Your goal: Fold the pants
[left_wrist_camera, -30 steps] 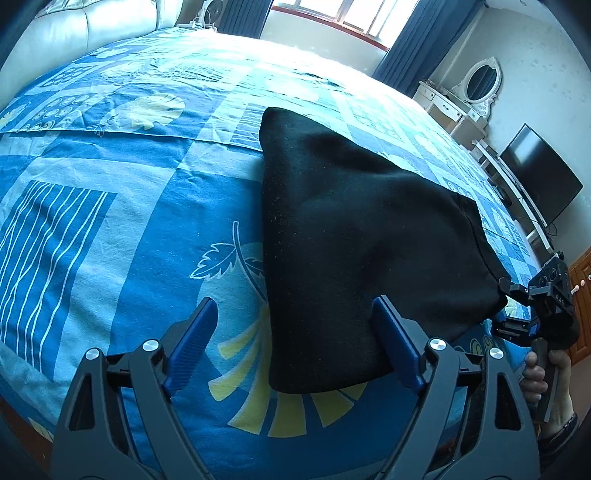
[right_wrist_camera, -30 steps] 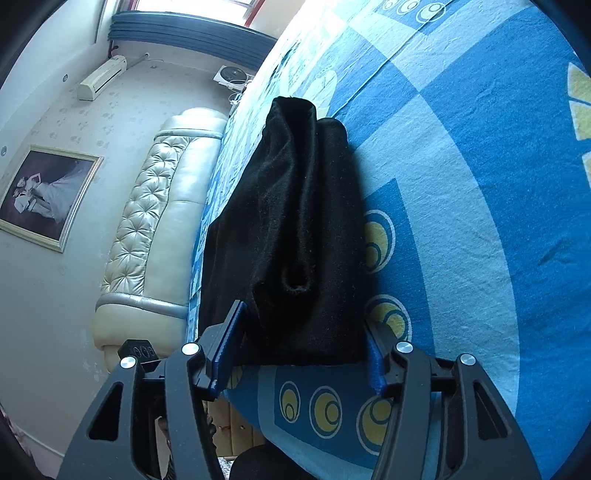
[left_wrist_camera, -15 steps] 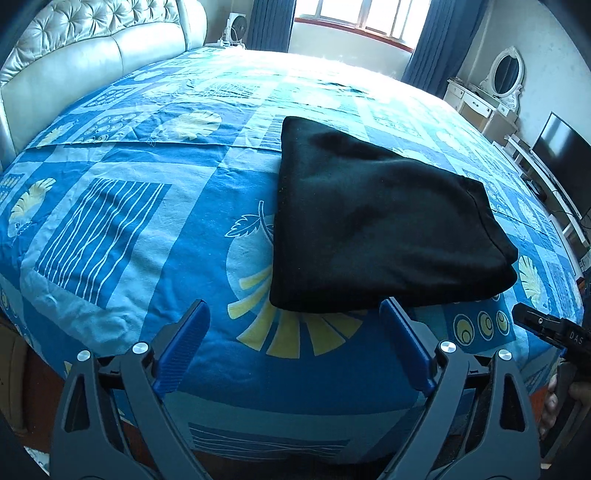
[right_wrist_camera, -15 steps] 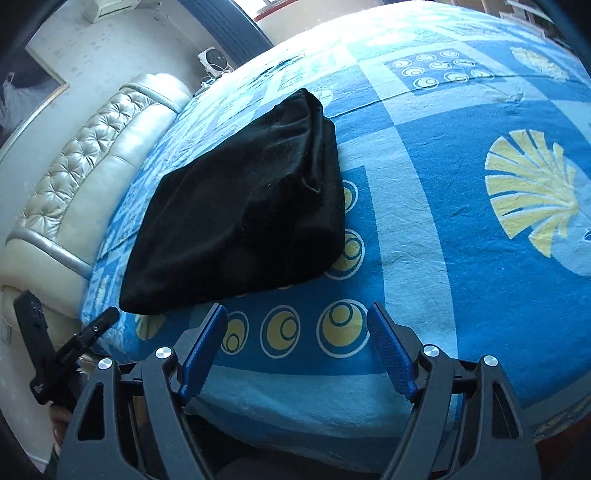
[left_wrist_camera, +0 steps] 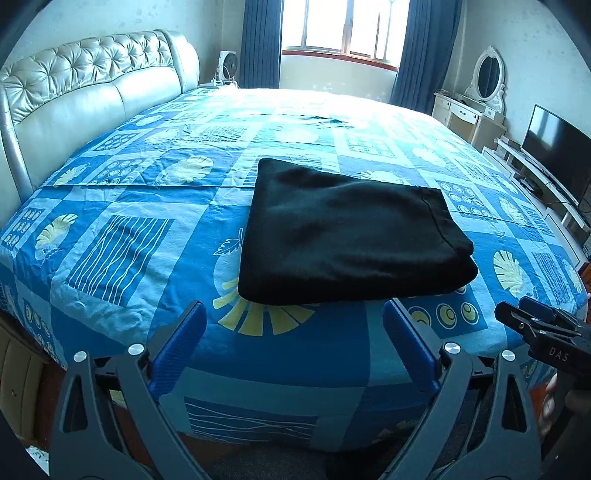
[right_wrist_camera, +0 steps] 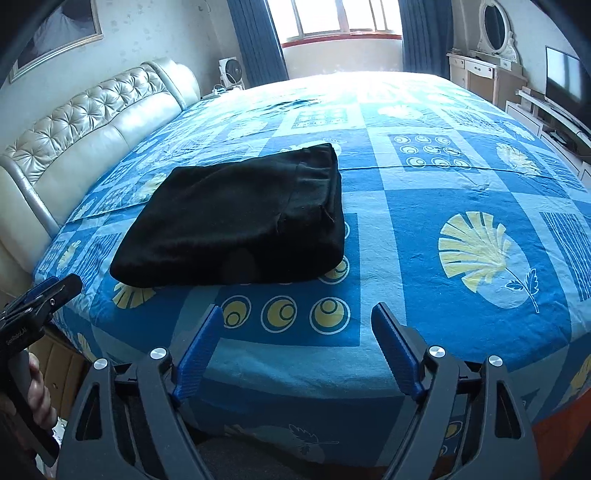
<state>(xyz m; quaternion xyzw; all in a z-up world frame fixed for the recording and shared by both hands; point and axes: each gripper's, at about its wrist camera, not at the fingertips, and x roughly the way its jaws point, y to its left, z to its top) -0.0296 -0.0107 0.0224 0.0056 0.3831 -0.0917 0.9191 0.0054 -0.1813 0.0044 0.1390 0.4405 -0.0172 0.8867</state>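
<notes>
The black pants (left_wrist_camera: 343, 232) lie folded into a thick rectangle on the blue patterned bed (left_wrist_camera: 122, 243); the right wrist view shows the black pants (right_wrist_camera: 236, 225) from their hem side. My left gripper (left_wrist_camera: 293, 314) hangs off the bed's near edge, short of the pants, its jaws still opening with nothing between them. My right gripper (right_wrist_camera: 295, 314) is likewise back from the pants, its jaws opening and empty. The right gripper (left_wrist_camera: 543, 325) also shows at the left view's right edge, and the left gripper (right_wrist_camera: 44, 295) at the right view's left edge.
A tufted cream headboard (left_wrist_camera: 74, 99) runs along the left of the bed. A dresser with an oval mirror (left_wrist_camera: 487, 77) and a television (left_wrist_camera: 554, 155) on a low stand stand at the right. A window with blue curtains (left_wrist_camera: 340, 29) is behind. A hand (right_wrist_camera: 37, 391) grips the left handle.
Both grippers have let go of the pants and pulled back and up from them, past the bed's near edge. Their jaws have widened. The pants now lie flat and untouched.
</notes>
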